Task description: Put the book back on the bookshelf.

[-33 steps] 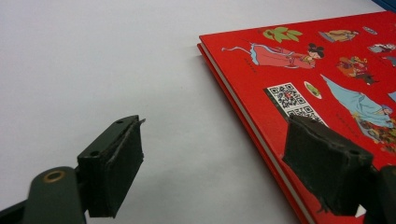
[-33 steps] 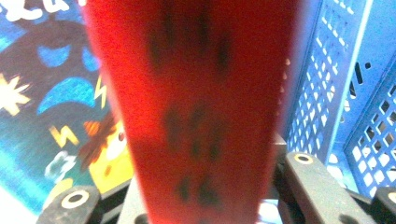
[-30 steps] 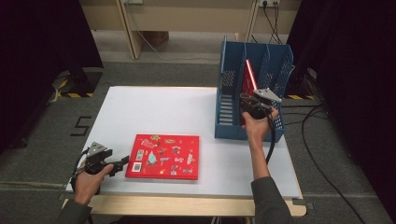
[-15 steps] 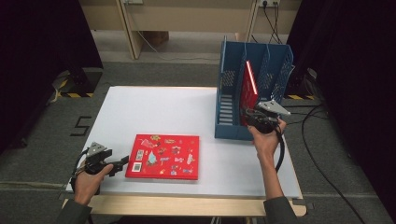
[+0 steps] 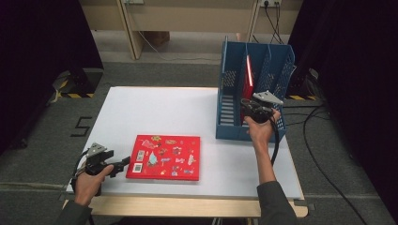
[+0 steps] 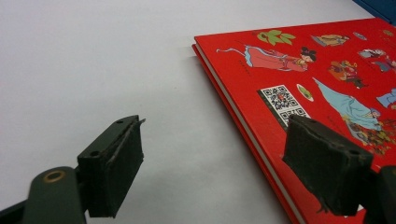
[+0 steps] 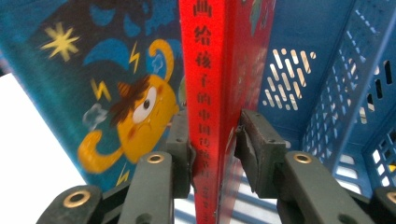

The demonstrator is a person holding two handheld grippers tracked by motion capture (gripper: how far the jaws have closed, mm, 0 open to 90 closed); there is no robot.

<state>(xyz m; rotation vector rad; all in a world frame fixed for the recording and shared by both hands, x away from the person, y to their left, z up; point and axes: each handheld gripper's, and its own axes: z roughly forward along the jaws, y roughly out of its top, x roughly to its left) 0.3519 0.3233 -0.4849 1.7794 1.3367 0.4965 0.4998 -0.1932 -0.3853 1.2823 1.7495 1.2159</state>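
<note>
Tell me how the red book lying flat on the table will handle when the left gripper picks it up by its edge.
The red book looks hardbound, with a thick board cover showing at its edge, so it should stay stiff. Its glossy cover may slip between the pads. Lying flat on the table, it gives the open left gripper little to grab, so it probably needs tilting first.

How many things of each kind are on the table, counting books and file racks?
Red hardcover books: 2, one flat on the white table, one upright in the rack
Blue book with a cartoon cover: 1
Blue plastic file rack: 1
Total: 4
</note>
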